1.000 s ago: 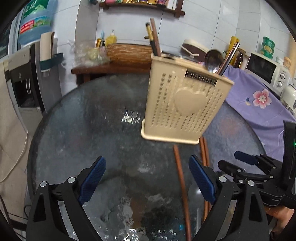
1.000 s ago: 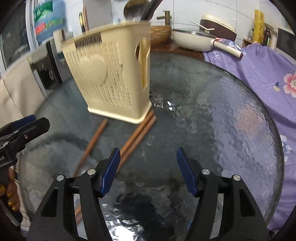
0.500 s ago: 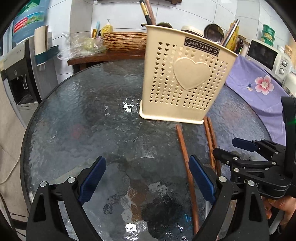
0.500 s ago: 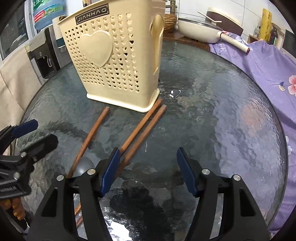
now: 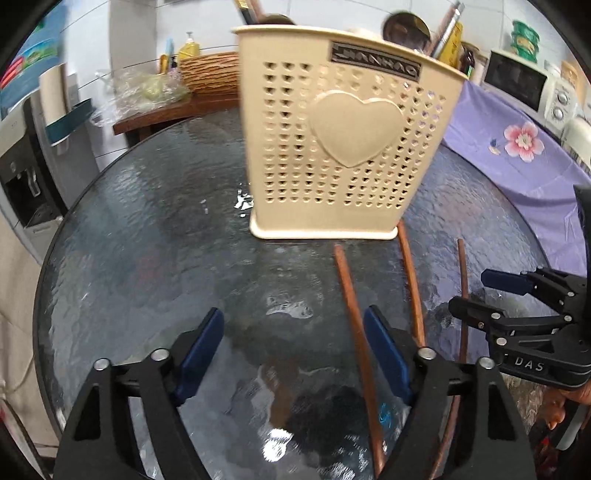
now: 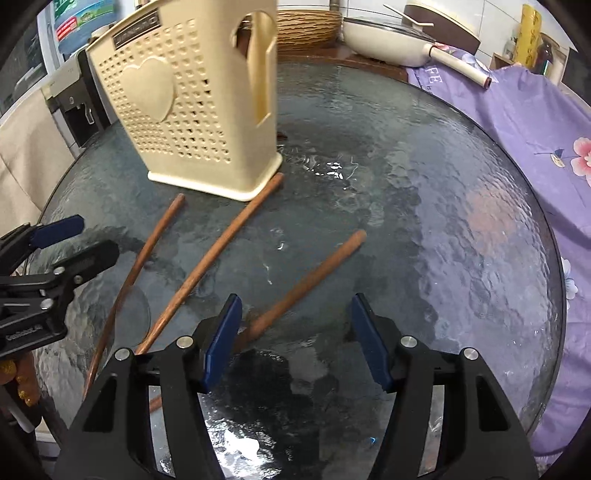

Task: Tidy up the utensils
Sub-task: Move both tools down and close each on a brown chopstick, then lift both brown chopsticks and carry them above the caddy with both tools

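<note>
A cream slotted utensil holder (image 5: 343,147) (image 6: 192,122) with a heart on its face stands on the round glass table (image 5: 147,221), with several utensils (image 5: 406,27) sticking out of its top. Three brown wooden sticks lie in front of it. My left gripper (image 5: 293,354) hovers low over the table and its jaws are closing. The left stick (image 5: 354,314) runs between them, just inside the right pad (image 5: 386,354); the pads do not press on it. My right gripper (image 6: 295,339) is open above the right stick (image 6: 306,284), whose near end passes by the left pad (image 6: 221,339).
The middle stick (image 6: 214,266) touches the holder's foot. A purple flowered cloth (image 5: 517,147) covers a counter to the right, with a microwave (image 5: 517,85) on it. A wicker basket (image 5: 210,74) and a pan (image 6: 388,40) sit behind the table. A water dispenser (image 5: 22,166) stands to the left.
Both grippers have come lower and closer to the holder and sticks. The left jaws have narrowed. The two sticks that lay side by side now lie apart.
</note>
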Demonstrator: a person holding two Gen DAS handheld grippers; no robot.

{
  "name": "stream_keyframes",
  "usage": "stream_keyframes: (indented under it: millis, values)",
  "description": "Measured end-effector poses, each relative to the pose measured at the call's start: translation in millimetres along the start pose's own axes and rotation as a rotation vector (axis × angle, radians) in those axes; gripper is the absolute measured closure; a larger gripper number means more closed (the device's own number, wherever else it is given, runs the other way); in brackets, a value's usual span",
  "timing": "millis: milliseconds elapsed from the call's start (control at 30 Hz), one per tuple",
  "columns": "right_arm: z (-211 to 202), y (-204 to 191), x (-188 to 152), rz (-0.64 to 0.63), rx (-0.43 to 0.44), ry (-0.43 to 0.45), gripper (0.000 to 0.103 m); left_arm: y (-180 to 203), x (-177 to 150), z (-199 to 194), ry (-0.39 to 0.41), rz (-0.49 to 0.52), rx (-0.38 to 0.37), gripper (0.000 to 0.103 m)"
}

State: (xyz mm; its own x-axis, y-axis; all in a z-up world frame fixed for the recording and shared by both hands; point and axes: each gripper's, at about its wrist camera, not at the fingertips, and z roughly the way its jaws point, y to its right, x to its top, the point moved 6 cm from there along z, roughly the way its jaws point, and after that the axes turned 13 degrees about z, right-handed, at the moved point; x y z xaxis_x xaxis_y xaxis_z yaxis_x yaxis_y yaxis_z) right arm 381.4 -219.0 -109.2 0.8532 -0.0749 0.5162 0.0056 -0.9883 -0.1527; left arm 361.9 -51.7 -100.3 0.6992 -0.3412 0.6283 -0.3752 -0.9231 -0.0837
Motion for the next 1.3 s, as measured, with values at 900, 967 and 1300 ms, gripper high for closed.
stream_keyframes:
  millis: [900, 967, 1300]
  values:
    - [28, -5, 48, 0.102, 0.02, -0.001, 0.089, 10, 33, 39, -0.076, 0.054, 0.03, 0.084]
    - [28, -7, 46, 0.112, 0.029, -0.001, 0.092, 10, 34, 40, -0.073, 0.054, 0.036, 0.091]
    - [30, 9, 51, 0.223, 0.132, -0.015, 0.095, 6, 25, 35, -0.056, 0.003, 0.01, 0.095]
